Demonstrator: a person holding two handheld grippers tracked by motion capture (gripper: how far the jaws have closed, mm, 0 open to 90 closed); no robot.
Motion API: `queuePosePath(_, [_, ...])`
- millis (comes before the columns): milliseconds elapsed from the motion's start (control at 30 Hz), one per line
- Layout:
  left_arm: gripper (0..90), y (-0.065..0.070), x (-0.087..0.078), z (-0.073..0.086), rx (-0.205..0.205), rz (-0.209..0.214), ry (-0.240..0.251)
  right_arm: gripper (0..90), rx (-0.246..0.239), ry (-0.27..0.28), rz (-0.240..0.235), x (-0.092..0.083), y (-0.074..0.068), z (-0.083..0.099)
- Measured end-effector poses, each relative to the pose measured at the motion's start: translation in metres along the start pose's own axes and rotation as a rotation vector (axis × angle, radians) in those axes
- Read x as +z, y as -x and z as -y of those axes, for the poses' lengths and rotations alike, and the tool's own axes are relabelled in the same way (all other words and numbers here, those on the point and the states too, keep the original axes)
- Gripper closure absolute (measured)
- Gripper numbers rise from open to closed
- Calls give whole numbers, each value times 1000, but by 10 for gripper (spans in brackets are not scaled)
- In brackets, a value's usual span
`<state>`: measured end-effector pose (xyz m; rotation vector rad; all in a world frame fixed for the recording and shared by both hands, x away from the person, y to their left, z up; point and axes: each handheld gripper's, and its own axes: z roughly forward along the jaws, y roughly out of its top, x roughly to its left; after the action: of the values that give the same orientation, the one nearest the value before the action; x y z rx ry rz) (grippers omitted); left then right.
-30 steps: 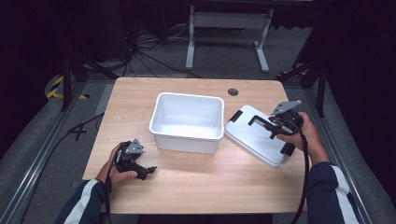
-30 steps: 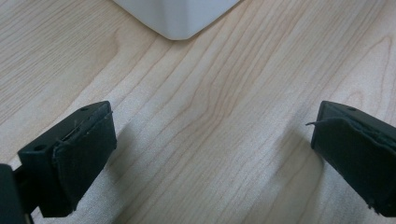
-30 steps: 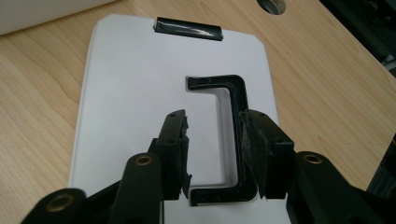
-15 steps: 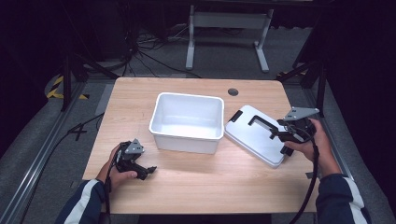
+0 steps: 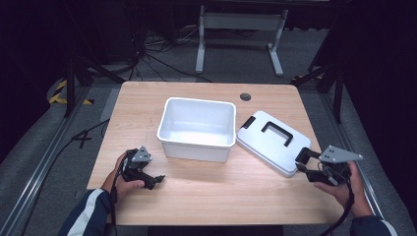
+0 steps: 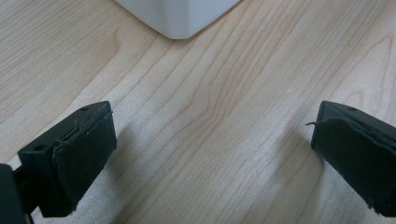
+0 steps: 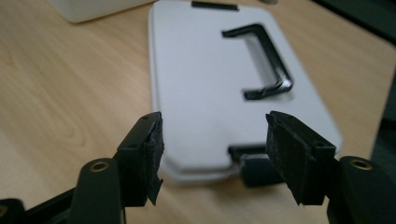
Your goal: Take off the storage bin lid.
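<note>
No readable text, label or sign anywhere

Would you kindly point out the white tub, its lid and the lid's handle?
tub (image 5: 173, 129), high view, on its left rim.
lid (image 5: 263, 143), high view, on its flat top.
handle (image 7: 273, 65), right gripper view, on its long black bar.

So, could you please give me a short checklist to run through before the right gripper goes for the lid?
1. Right gripper open: ok, its jaws have just been opening, with nothing between them.
2. Lid flat on the table, handle up: ok.
3. Right gripper lined up with the lid's near end: ok.
4. Bin empty and upright: ok.
5. Left gripper open, nothing between its jaws: ok.
6. Latch at the lid's near end undamaged: cannot tell.
</note>
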<state>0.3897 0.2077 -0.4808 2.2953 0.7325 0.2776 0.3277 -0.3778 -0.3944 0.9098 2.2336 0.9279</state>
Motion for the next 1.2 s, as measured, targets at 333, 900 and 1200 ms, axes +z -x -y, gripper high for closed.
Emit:
queuePosePath(333, [6, 0, 0, 1, 1, -4, 6, 285, 133, -107, -75, 18, -18, 65])
queuePosePath(900, [5, 1, 0, 1, -10, -7, 3, 210, 180, -64, -87, 26, -15, 72])
queuePosePath(1200, [5, 1, 0, 1, -9, -7, 7, 206, 181, -64, -86, 26, -15, 72])
